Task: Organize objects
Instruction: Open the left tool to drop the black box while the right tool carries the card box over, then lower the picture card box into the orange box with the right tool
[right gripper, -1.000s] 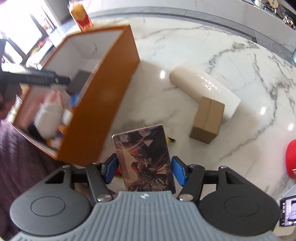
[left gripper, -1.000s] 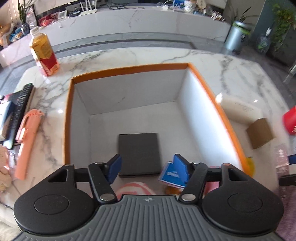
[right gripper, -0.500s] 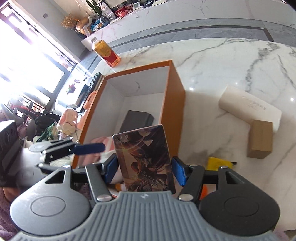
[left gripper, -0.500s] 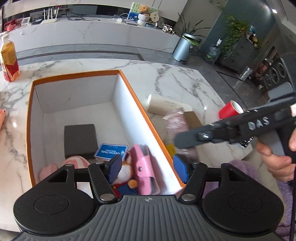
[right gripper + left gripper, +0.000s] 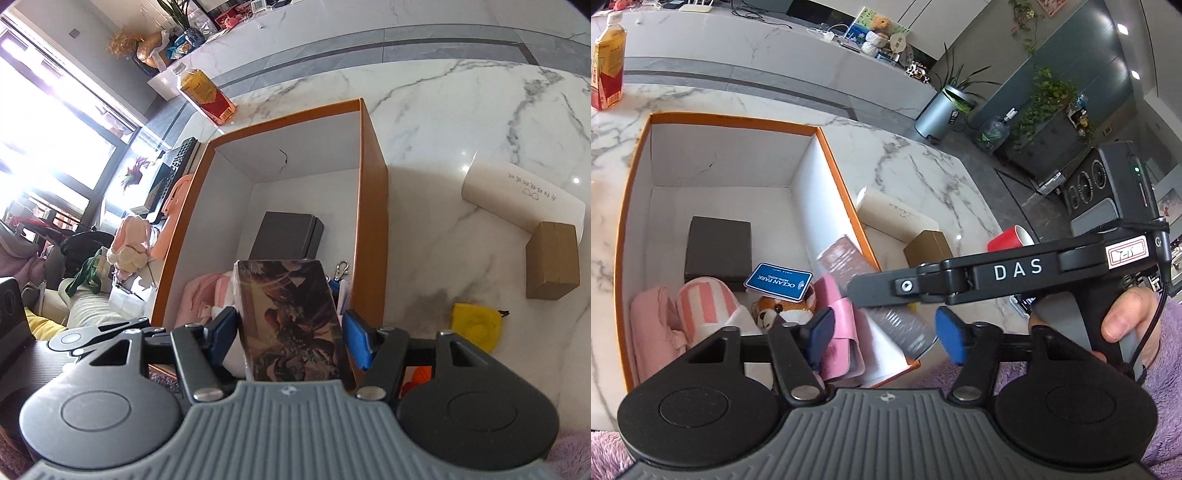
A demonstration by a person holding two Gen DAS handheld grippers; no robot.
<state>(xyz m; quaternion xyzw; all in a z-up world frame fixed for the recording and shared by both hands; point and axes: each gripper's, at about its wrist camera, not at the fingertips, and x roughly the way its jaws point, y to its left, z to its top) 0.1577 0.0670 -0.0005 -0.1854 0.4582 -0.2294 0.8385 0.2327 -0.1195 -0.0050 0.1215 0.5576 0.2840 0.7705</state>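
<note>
An orange box (image 5: 834, 173) with white inner walls stands on the marble table. In it lie a dark grey case (image 5: 718, 247), a blue card (image 5: 779, 282), a plush fox (image 5: 783, 314), a pink wallet (image 5: 842, 332) and pink striped cloth (image 5: 701, 306). My right gripper (image 5: 291, 332) is shut on an illustrated card box (image 5: 291, 314), held upright over the near end of the orange box (image 5: 373, 206). In the left wrist view that card box (image 5: 842, 258) shows blurred under the right tool's black arm (image 5: 997, 269). My left gripper (image 5: 886, 334) hovers over the near right corner, its jaws closing with nothing held between them.
Right of the orange box lie a cream case (image 5: 517, 195), a brown carton (image 5: 552, 258) and a yellow item (image 5: 476, 326). A red cup (image 5: 1008, 242) stands further right. A drink bottle (image 5: 207, 94) stands behind the box and a keyboard (image 5: 177, 166) lies to its left.
My right gripper carried the illustrated card box from outside the orange wall to above the box's near end. The left view swung right, and the right tool now crosses it.
</note>
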